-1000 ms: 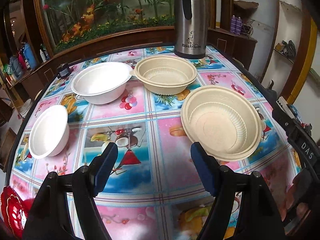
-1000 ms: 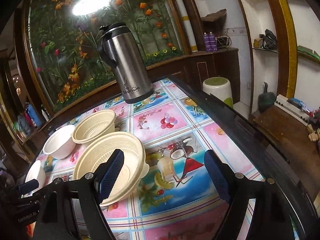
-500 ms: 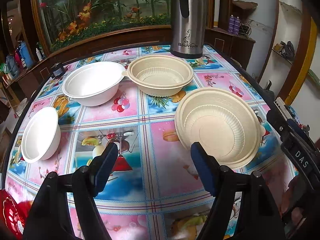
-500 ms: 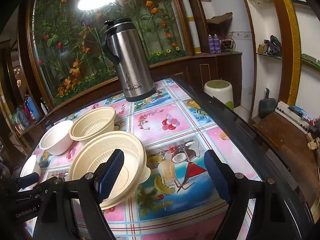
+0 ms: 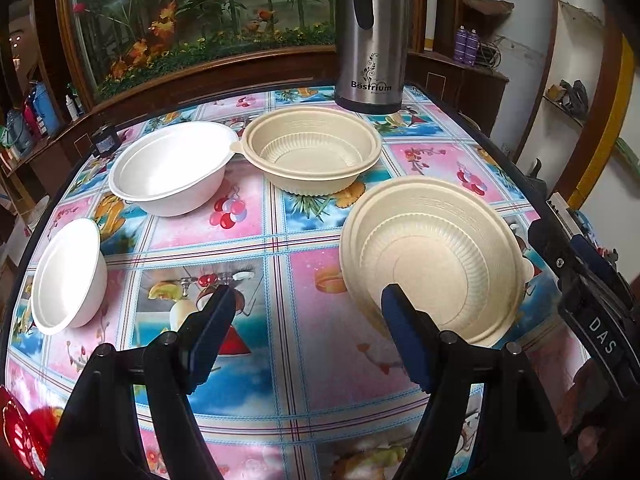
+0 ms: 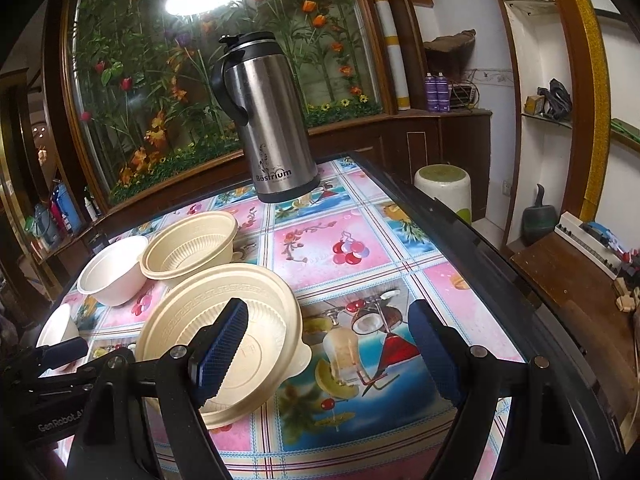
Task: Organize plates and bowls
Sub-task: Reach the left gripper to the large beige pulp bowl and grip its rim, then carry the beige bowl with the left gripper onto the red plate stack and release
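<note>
A near beige ribbed bowl sits on the patterned tablecloth, with a second beige bowl behind it. A large white bowl and a small white bowl stand to the left. My left gripper is open and empty, its right finger at the near bowl's left rim. My right gripper is open and empty, its left finger over that bowl's right part.
A steel thermos jug stands at the table's far edge. A red object shows at the near left corner. The table's dark right edge drops to a stool and a low wooden bench.
Both grippers have moved forward a little toward the bowls. The near beige bowl now looms larger and lies closer to both grippers' fingers. Both stay open.
</note>
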### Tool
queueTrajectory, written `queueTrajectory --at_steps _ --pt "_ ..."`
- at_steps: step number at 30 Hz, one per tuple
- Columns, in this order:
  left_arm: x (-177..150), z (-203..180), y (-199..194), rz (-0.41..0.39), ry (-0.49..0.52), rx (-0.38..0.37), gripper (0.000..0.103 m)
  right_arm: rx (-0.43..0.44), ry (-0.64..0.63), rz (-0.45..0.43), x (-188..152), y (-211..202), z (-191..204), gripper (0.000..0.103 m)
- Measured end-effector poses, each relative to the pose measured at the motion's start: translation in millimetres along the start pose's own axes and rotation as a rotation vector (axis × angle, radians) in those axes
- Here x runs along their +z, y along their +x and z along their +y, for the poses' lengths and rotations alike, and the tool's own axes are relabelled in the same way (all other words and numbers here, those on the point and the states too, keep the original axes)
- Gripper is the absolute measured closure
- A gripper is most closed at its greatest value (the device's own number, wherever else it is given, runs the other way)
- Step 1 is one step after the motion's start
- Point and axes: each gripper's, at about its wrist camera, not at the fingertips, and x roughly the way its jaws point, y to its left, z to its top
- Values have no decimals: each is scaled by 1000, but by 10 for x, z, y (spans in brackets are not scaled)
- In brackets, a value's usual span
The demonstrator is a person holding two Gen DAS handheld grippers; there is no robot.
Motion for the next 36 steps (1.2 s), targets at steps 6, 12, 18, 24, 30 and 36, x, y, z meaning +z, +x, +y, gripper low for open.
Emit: queueTrajectory --at_steps 6,12,18,24,30,36 --pt "7 -18 31 0 5 -9 28 7 -4 -2 10 16 9 19" --pt "10 -30 51 0 9 -8 28 9 -6 -3 17 22 20 19" --pt "4 -33 80 -3 14 -18 28 11 2 -6 26 20 6 19" --pt "-4 -24 111 4 13 -25 28 9 3 -3 25 20 4 19" --pt "2 -9 147 18 7 -34 28 7 0 6 4 38 5 19" --pt "109 110 260 34 -49 -33 28 9 -14 28 -21 92 44 19"
